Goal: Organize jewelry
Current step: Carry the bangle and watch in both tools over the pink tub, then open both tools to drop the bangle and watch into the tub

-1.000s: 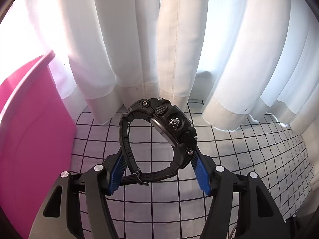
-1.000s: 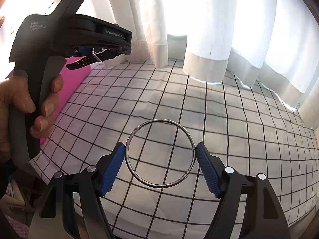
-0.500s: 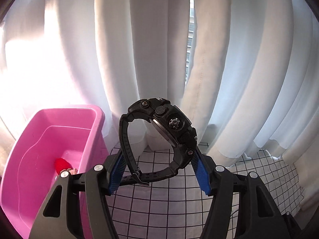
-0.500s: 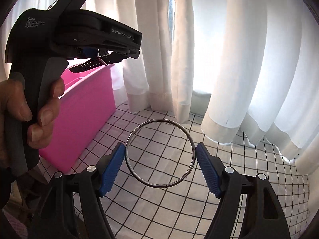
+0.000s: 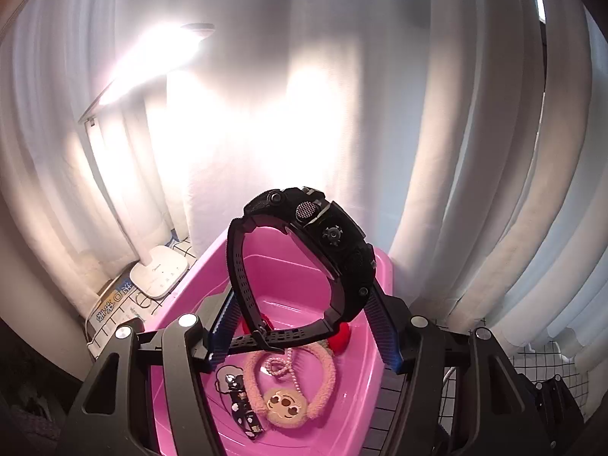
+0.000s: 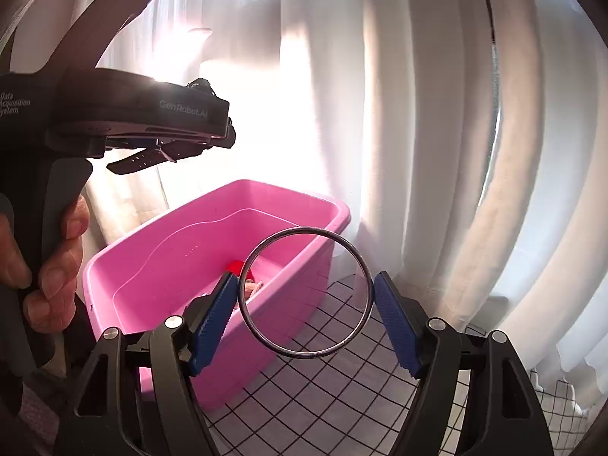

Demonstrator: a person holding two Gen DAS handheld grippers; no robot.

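Observation:
My left gripper (image 5: 302, 323) is shut on a chunky black wristwatch (image 5: 334, 243), held above the open pink tub (image 5: 382, 266). Inside the tub lie a fuzzy pink hair band with a cartoon face (image 5: 288, 406), a pearl string (image 5: 281, 364), a dark hair clip (image 5: 243, 406) and something red (image 5: 342, 338). My right gripper (image 6: 306, 315) is shut on a thin silver bangle (image 6: 357, 258), hanging just beside the tub's near right wall (image 6: 288, 304). In the right wrist view the left gripper (image 6: 159, 114) floats high at the left, the watch strap (image 6: 136, 161) dangling from it, a hand (image 6: 45, 266) on its handle.
White curtains (image 6: 437, 152) close off the back and right. A black-grid white cloth (image 6: 323, 391) covers the table. Left of the tub stand a white desk lamp's base (image 5: 159, 269) and a printed box (image 5: 110, 304).
Both grippers have risen and swung left toward the pink tub. The left one now hangs over its inside, and the tub's contents have come into view. Both grips are unchanged.

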